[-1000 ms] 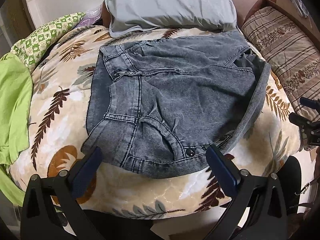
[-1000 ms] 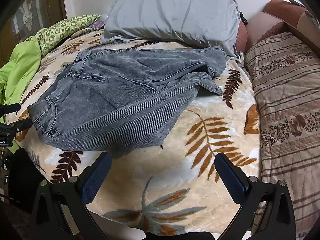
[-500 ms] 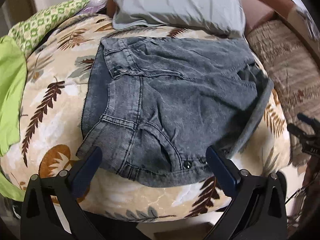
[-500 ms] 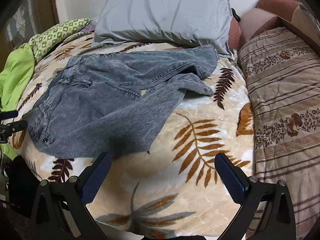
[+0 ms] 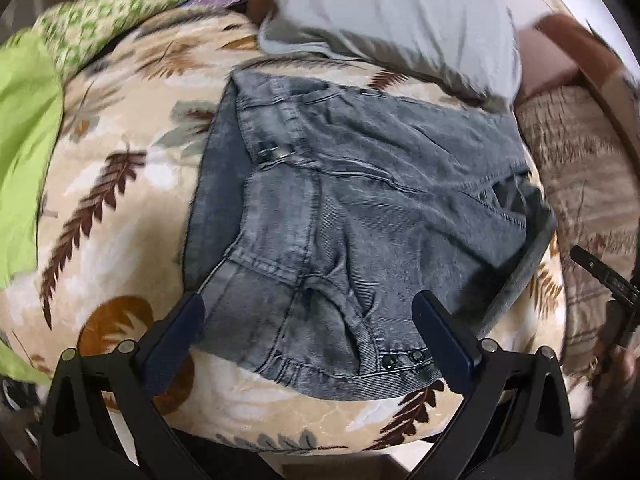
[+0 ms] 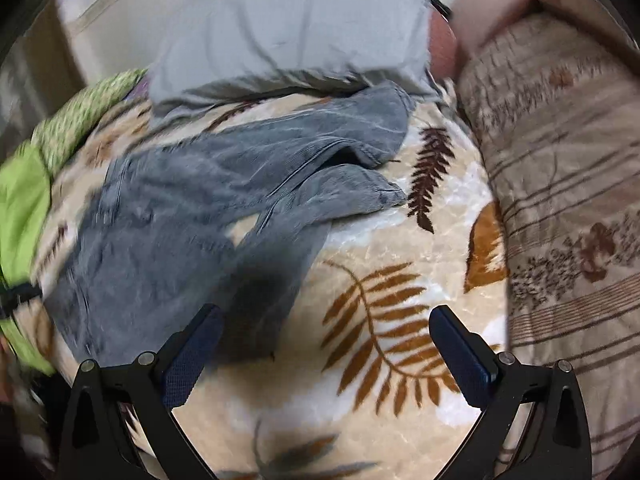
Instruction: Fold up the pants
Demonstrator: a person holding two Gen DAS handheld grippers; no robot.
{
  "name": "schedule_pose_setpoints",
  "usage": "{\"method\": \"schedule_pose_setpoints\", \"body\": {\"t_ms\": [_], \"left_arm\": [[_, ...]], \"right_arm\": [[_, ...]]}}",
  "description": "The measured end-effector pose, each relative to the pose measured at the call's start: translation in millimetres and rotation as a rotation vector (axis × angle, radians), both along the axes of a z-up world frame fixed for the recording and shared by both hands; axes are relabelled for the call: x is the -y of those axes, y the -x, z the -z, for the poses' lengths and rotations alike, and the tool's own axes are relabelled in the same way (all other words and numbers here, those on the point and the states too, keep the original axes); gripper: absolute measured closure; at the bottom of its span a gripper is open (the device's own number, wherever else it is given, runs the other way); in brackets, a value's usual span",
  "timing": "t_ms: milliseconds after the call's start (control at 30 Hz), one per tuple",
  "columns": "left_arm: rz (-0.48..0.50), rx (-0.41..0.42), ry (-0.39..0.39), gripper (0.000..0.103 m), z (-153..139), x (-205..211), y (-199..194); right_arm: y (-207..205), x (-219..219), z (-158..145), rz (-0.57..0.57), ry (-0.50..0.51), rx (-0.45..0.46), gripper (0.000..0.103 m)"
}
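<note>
Lying across the leaf-print blanket (image 5: 120,184), the grey pants (image 5: 360,208) had their waistband at the bed's near edge, legs running to the far right below the grey pillow (image 6: 288,32). My left gripper (image 5: 310,320) stood wide, straddling the waistband; my right gripper (image 6: 326,332) stood wide over bare blanket. Green cloth (image 5: 24,132) crowded the left; a striped quilt (image 6: 560,168) bounded the right.
</note>
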State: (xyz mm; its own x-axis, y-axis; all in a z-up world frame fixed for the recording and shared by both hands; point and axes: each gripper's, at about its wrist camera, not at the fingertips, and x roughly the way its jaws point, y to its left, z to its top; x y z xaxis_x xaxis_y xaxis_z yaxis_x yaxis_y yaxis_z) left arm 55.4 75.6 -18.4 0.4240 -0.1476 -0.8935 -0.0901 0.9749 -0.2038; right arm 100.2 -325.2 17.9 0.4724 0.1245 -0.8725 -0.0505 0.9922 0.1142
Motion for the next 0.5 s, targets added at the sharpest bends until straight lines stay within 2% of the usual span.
{"method": "schedule_pose_setpoints", "body": {"t_ms": [267,433,500], "left_arm": [[-0.086,-0.152,0.202,0.0,46,-25,16],[-0.1,-0.227,0.342,0.0,77,-12,13],[-0.12,-0.229,0.357,0.0,81,-8,9]], "right_arm": [[-62,17,28,0.109,-0.282,-0.09,0.0],[-91,20,59,0.191,-0.381,-0.178,0.0],[-97,25,71,0.225,-0.406,-0.202,0.001]]}}
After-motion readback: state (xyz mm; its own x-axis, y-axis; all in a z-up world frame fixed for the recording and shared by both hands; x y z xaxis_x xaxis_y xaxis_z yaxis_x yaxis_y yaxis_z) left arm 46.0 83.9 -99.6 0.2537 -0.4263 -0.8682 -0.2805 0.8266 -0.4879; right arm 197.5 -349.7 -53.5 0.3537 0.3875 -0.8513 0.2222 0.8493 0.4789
